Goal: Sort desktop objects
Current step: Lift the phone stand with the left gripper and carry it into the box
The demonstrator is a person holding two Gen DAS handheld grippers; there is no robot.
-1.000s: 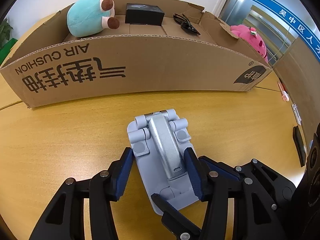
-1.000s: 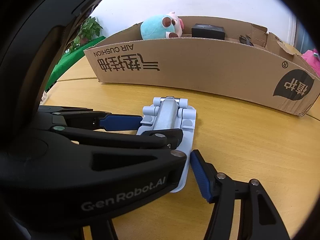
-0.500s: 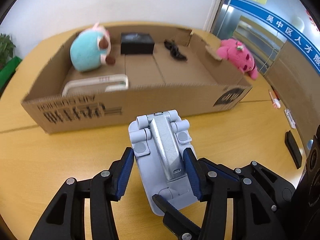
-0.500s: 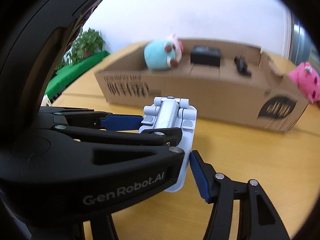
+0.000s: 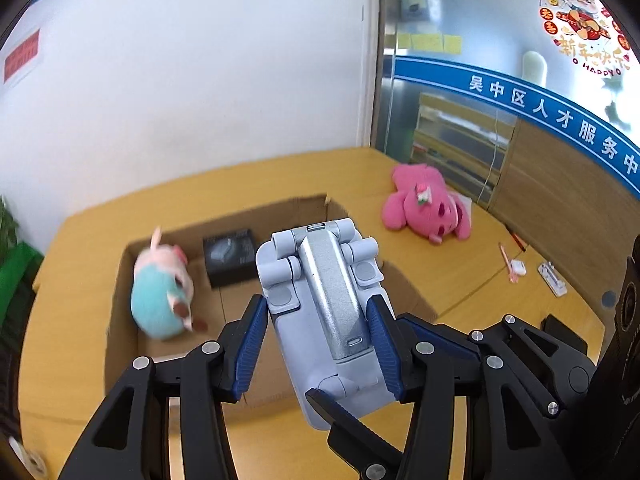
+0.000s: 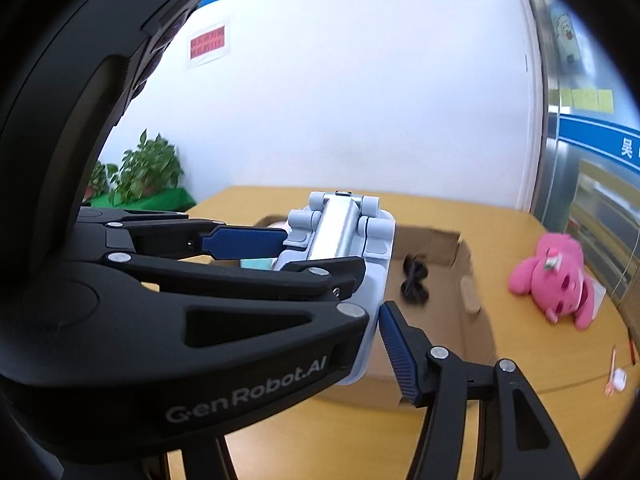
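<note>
My left gripper (image 5: 316, 336) is shut on a folded grey phone stand (image 5: 324, 300) and holds it high in the air over the open cardboard box (image 5: 120, 320). The stand also shows in the right wrist view (image 6: 340, 248), gripped between the blue pads. My right gripper sits just behind and right of the left one; only its right finger (image 6: 400, 356) shows, near the stand's edge. The box holds a teal plush (image 5: 160, 300), a black case (image 5: 230, 254) and a black cable (image 6: 414, 280).
A pink plush (image 5: 424, 208) lies on the wooden table (image 5: 460, 276) right of the box. Pens and small white items (image 5: 516, 266) lie further right. A white wall is behind and potted plants (image 6: 148, 172) stand at the left.
The left gripper has lifted the phone stand from the table to well above the box. The right gripper has risen along with it.
</note>
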